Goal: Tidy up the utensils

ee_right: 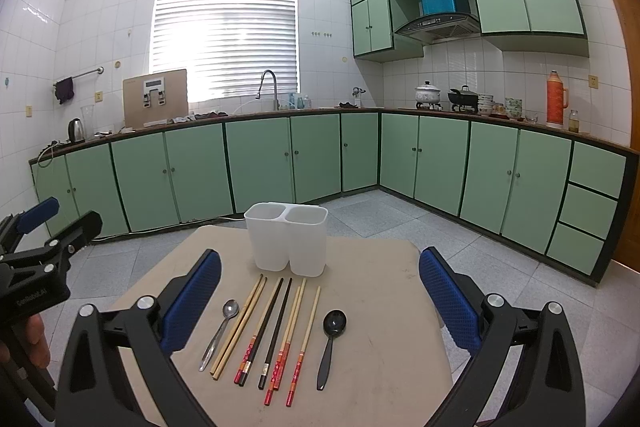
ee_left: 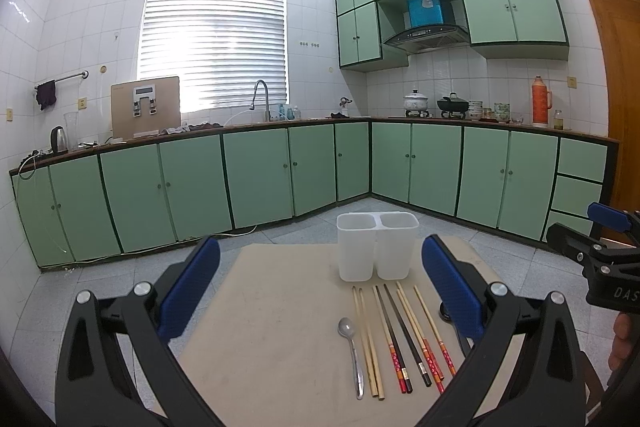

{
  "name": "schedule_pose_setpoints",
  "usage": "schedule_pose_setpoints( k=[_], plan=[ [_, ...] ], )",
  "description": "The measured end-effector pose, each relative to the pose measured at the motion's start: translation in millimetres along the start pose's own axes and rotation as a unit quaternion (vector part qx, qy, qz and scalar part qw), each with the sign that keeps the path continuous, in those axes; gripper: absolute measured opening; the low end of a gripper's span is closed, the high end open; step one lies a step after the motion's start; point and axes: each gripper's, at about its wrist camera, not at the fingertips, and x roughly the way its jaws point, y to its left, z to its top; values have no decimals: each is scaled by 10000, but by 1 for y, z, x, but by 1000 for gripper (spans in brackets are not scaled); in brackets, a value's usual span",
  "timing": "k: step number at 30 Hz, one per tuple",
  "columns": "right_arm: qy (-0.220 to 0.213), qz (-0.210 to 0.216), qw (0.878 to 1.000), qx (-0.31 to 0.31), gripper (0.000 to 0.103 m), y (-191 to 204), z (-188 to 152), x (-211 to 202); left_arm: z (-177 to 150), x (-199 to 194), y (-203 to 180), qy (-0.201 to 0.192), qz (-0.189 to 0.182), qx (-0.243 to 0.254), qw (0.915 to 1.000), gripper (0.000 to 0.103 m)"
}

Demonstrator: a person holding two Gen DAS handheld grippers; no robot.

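The left tool is held spread and empty above the near edge of the tabletop. The metal spoon and chopsticks lie in a row before the white two-compartment holder. One utensil should be pinched mid-shaft, then lowered handle-up into a compartment.

The right tool is likewise spread and empty, raised level over the row; the black spoon lies rightmost.
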Motion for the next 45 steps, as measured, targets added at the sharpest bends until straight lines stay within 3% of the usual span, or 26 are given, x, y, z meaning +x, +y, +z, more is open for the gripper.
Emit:
schedule_pose_setpoints(
  k=[45],
  plan=[
    [16, 3, 10000, 8, 97, 2, 2, 1, 0, 0, 5, -8, 8, -8, 10000, 98]
  ],
)
